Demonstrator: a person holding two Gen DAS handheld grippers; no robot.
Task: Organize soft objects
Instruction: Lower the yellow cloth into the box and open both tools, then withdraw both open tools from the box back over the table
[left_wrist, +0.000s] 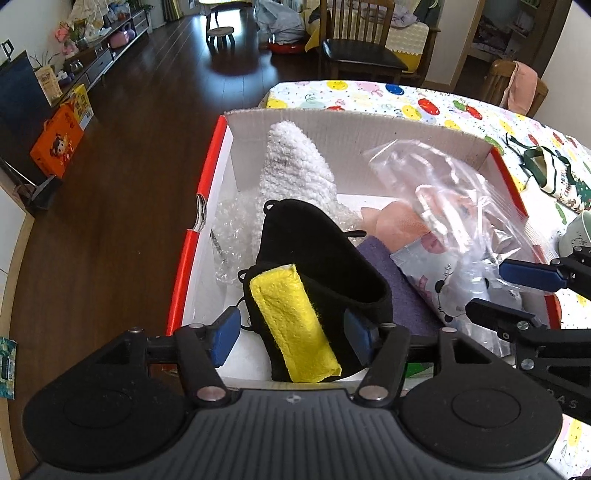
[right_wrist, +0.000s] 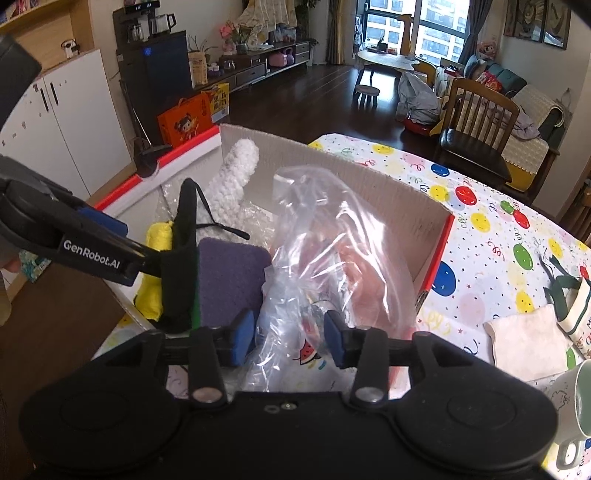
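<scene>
Both wrist cameras sit close behind their grippers, looking steeply down into the cardboard box (left_wrist: 354, 129) (right_wrist: 369, 181); each view catches the other gripper alongside.

Mask (left_wrist: 314, 251) left of bag (left_wrist: 443, 192) — both in box (left_wrist: 332, 125).

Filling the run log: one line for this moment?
left gripper: open, astride black mask | right gripper: open, astride plastic bag | both over box

A wooden chair (right_wrist: 476, 122) with a dark seat stands beyond the table's balloon-print cloth (right_wrist: 491, 236), a small round stool (right_wrist: 366, 92) sits on the dark floor, an orange gift box (right_wrist: 184, 120) leans by the cabinets, and a pale green mug (right_wrist: 576, 398) stands at the table's near edge.
</scene>
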